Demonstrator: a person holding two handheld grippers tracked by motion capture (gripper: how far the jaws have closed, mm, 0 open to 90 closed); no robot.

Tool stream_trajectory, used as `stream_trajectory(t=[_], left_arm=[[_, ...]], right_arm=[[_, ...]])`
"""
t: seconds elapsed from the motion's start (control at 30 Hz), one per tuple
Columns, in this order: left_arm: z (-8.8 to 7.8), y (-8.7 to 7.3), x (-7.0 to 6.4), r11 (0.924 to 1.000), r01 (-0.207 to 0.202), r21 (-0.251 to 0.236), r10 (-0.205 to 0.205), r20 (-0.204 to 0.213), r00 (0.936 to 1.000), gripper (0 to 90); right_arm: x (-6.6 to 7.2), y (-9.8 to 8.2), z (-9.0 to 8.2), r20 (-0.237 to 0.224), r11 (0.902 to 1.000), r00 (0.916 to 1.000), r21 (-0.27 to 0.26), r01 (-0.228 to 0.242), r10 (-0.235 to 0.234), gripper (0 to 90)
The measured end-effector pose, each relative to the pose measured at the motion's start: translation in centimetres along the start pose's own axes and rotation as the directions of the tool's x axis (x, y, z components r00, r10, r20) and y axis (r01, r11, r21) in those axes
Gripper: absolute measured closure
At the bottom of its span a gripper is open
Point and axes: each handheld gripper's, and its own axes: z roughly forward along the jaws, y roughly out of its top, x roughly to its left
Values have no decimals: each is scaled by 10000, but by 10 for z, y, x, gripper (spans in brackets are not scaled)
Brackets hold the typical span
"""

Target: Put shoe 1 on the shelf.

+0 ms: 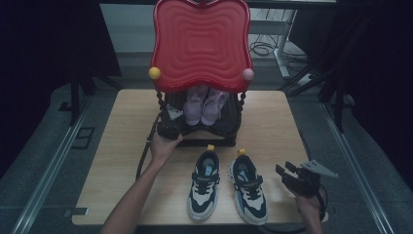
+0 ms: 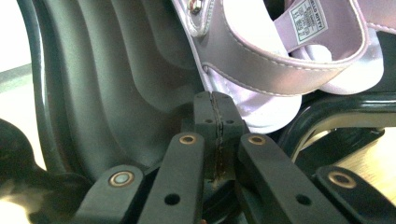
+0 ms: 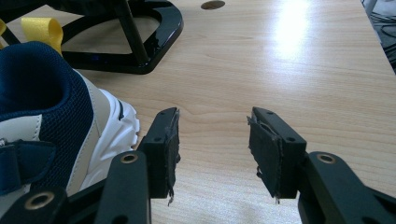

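While the left gripper (image 1: 171, 118) sits at the front left corner of the black rack (image 1: 229, 127), its jaws are pressed flat together with nothing between them, as the left gripper view shows, where the closed tips (image 2: 218, 122) rest just below the toe of a pale pink sandal (image 2: 275, 74). That sandal lies on the rack's dark ribbed shelf (image 2: 116, 79), and the closed tips look close to its white sole edge, though I cannot tell whether they touch it. In the high view the pair of pink sandals (image 1: 205, 105) stands side by side on the rack, under the big red wavy tray (image 1: 201, 44) that forms its top level. In front of the rack, on the wooden table (image 1: 277, 126), a pair of navy and white sneakers (image 1: 227, 187) stands with the yellow heel loops toward the rack. The right gripper (image 1: 290, 174) is held near the table's front right edge, just to the right of the sneakers; its jaws are spread apart over bare wood with nothing between them, and the right gripper view shows the nearer sneaker (image 3: 56, 126) just beside its left jaw.
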Motion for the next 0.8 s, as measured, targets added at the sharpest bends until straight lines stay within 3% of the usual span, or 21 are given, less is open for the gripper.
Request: stream_trajectory(t=[0.57, 0.8], left_arm=[[-3, -1, -1, 9999, 99, -93, -97, 217, 9997, 899], [-20, 0, 4, 9987, 136, -487, -128, 185, 9997, 897]], right_arm=[[1, 0, 1, -7, 10000, 10000, -8, 9, -9, 526], [-1, 1, -2, 14, 10000, 10000, -68, -11, 11, 526]])
